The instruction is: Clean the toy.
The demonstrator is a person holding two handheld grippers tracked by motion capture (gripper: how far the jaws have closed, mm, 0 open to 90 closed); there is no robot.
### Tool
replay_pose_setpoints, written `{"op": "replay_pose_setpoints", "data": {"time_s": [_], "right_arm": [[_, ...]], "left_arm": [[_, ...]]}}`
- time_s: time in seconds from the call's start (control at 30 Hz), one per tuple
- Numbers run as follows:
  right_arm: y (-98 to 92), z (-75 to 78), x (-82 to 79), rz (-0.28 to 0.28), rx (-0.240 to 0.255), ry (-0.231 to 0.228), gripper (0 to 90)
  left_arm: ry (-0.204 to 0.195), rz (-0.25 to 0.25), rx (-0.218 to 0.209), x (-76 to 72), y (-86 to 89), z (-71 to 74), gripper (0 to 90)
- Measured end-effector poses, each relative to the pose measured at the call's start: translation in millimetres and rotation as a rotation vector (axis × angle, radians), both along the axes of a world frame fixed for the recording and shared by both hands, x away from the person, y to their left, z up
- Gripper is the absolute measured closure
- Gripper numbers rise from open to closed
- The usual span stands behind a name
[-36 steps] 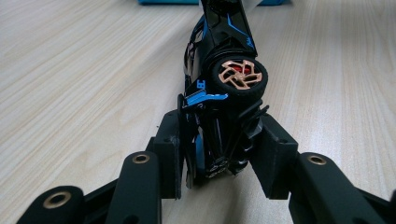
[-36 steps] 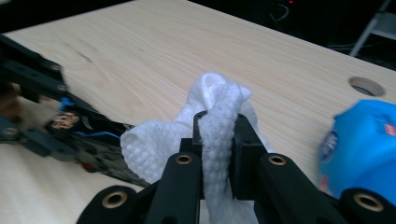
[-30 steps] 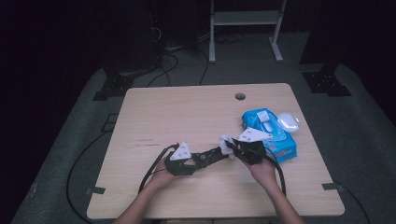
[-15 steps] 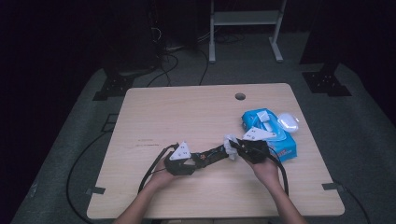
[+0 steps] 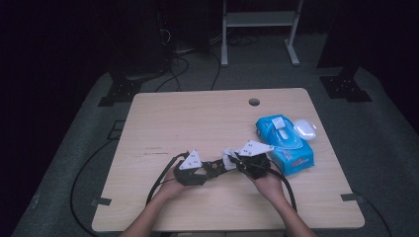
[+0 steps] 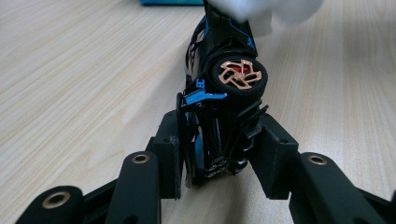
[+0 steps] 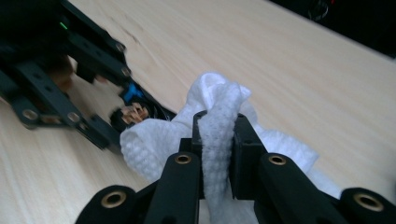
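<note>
A small black and blue toy car (image 6: 224,93) with bronze wheels is clamped on its side between the pads of my left gripper (image 6: 219,154), just above the table. From above, my left gripper (image 5: 210,168) points right, toward my right gripper (image 5: 233,159). My right gripper (image 7: 218,135) is shut on a bunched white wet wipe (image 7: 215,100). The wipe (image 5: 229,157) rests against the far end of the car (image 7: 135,109) and hides that end. It shows as a white blur (image 6: 266,11) in the left gripper view.
A blue pack of wet wipes (image 5: 284,143) lies right of my right hand, with a small white oval object (image 5: 305,129) beside it. The wooden table (image 5: 197,118) has a cable hole (image 5: 254,102) near its far edge. Cables trail from both grippers toward the near edge.
My right gripper has shifted a little left and toward the near edge with the wipe, closing on the car. The left gripper and the car have stayed put.
</note>
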State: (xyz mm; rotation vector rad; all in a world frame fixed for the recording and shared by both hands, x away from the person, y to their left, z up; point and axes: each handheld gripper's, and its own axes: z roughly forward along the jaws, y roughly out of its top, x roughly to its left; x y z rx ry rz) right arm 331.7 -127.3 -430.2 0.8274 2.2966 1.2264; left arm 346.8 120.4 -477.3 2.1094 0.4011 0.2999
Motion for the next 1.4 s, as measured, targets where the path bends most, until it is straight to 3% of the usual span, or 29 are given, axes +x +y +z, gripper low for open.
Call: {"op": "replay_pose_setpoints", "data": {"time_s": [0.07,0.13,0.3,0.5,0.77,0.87,1.0,1.13,1.2,1.3,1.4], "right_arm": [[-2.8,-2.8,0.8,-0.003,0.035,0.010,81.9],[-2.1,-1.8,0.2,-0.002,0.016,0.001,81.9],[-2.6,-2.5,0.1,-0.006,0.027,0.008,81.8],[-4.6,-1.6,0.5,-0.006,0.025,0.008,81.7],[-25.6,0.6,8.1,-0.079,0.012,0.008,81.8],[-34.1,2.5,9.3,-0.105,0.042,0.016,81.9],[-19.7,7.6,1.3,-0.046,0.040,-0.011,81.8],[-0.4,4.7,-1.7,0.009,0.007,-0.011,81.8],[2.3,0.0,-1.1,0.011,-0.004,0.000,81.8],[-0.7,-2.0,0.1,0.005,0.029,0.017,81.9],[-0.2,-3.1,0.1,0.002,0.034,0.013,81.9]], "left_arm": [[0.004,0.001,0.003,0.9,-0.8,-0.8,56.1],[0.005,0.004,0.013,1.6,-2.3,-1.2,53.8],[0.000,0.012,0.033,1.2,-4.8,-1.7,50.6],[-0.004,-0.003,0.041,0.5,-5.9,-1.5,57.8],[0.001,-0.006,0.032,0.9,-5.4,-1.5,58.4],[0.001,-0.006,0.030,0.9,-5.5,-1.7,58.5],[0.006,-0.001,0.035,2.0,-7.1,-1.6,57.5],[0.020,0.019,0.052,1.9,-10.8,-2.3,47.9],[0.028,0.022,0.064,3.1,-11.0,-2.2,46.7],[0.037,0.028,0.070,4.4,-12.4,-2.7,47.2],[0.023,0.008,0.083,2.5,-14.6,-2.8,55.0]]}}
